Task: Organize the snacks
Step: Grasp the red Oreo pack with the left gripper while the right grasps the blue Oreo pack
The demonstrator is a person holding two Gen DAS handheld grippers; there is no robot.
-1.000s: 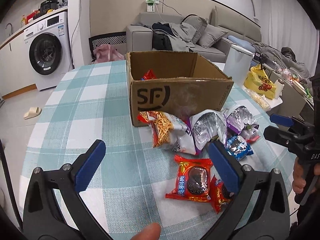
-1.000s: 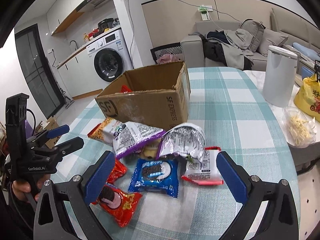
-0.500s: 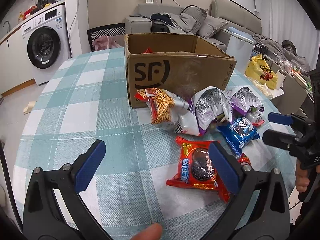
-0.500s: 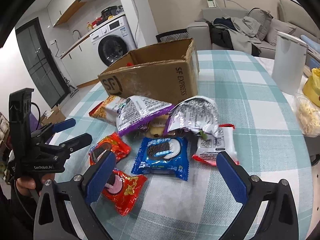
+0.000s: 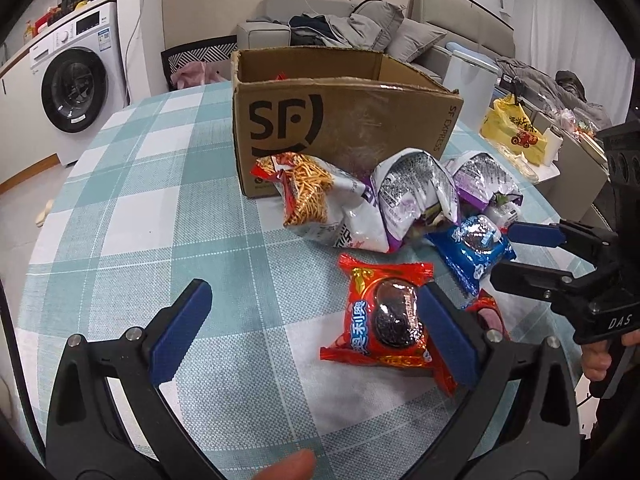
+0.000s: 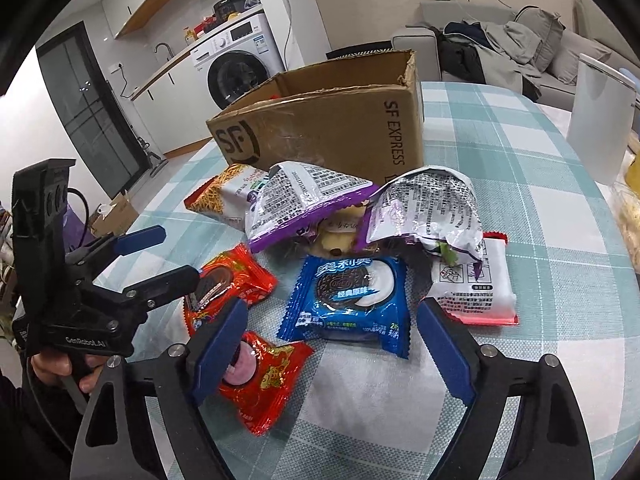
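The right claw (image 6: 332, 344), its jaws closing with nothing pressed yet, hovers over the blue cookie pack (image 6: 348, 300) before the box (image 6: 320, 128), so next it needs lowering around it.

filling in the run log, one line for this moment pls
stage: reach | left gripper: open, by red cookie pack | right gripper: closing, blue cookie pack between, ungripped

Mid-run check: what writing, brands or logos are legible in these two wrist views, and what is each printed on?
"SF" logo: front of the brown cardboard box.
"SF EXPRESS": side of the same box.
"OREO": blue biscuit packet, amid Chinese characters.
"GenRobot.AI": black left gripper body.
"DAS": black right gripper body, cut off.
Red biscuit packet: white Chinese characters only.
Silver-and-purple crisp bags: back print too small to read.
White washing machine labels: too blurred.
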